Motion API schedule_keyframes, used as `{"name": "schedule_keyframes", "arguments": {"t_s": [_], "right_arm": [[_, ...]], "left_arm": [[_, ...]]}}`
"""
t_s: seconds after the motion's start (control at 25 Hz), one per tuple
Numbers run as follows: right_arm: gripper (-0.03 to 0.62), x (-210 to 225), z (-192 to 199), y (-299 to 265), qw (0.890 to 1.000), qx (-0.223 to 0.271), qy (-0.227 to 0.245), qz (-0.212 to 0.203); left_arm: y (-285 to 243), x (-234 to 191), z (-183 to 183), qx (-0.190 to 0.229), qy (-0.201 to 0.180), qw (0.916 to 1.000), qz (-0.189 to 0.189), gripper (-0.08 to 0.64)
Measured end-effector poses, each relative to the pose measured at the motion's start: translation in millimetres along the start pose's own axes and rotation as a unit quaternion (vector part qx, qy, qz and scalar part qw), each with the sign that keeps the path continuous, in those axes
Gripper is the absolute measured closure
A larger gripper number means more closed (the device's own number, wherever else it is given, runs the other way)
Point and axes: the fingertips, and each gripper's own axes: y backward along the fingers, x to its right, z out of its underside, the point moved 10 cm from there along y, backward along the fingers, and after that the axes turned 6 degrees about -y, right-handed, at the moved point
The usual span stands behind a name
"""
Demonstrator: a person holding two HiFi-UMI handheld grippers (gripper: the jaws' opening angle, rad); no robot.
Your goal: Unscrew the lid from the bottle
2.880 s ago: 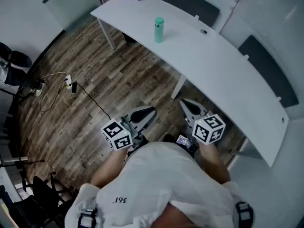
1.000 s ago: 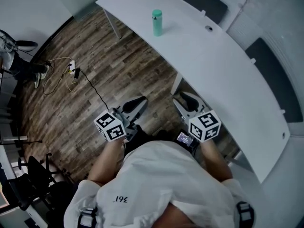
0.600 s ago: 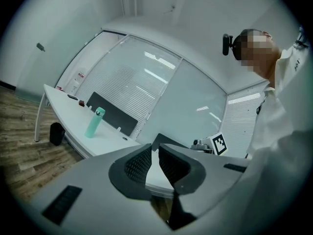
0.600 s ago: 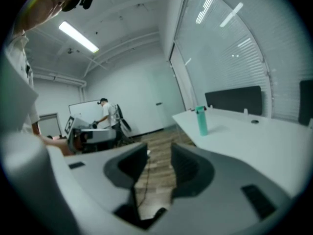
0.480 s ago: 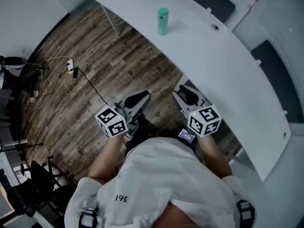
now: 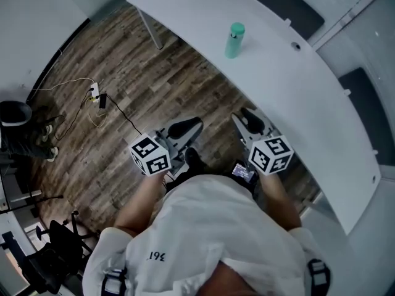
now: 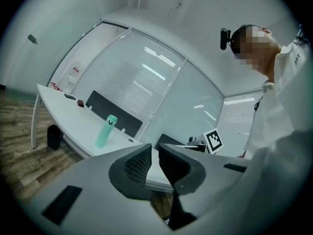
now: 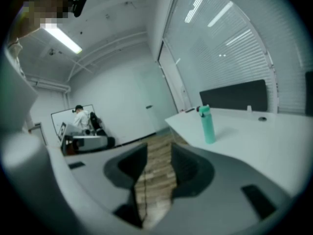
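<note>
On the tabletop [image 6: 290,97], the bottle [image 6: 234,43] stands upright, lid [image 6: 237,28] on, far ahead; the right claw [image 6: 250,117], apart and empty, is nearer than the closed left claw [image 6: 187,127].

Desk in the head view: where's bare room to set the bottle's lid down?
The desk is bare from the teal bottle, along past the right gripper to its near end, bar a cable hole. Only the far end holds small dark items.

Inverted "361" [image 6: 155,258] on white shirt [image 6: 210,227]; no other legible txt.
</note>
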Motion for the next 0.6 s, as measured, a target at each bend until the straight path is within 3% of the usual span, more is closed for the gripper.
{"name": "schedule_keyframes", "arguments": {"t_s": [0.36,0.6], "right_arm": [[0.43,-24.6,-19.6,-56.4,1.0,0.01,0.003,0.025],[0.43,-14.0,-29.4,-68.7,0.999,0.008,0.006,0.032]], "left_arm": [[17.5,-58.7,-24.7,-0.011,0.001,0.9997,0.022,0.509],[-2.7,-73.7,-27.5,-0.016,0.005,0.9994,0.032,0.509]]}}
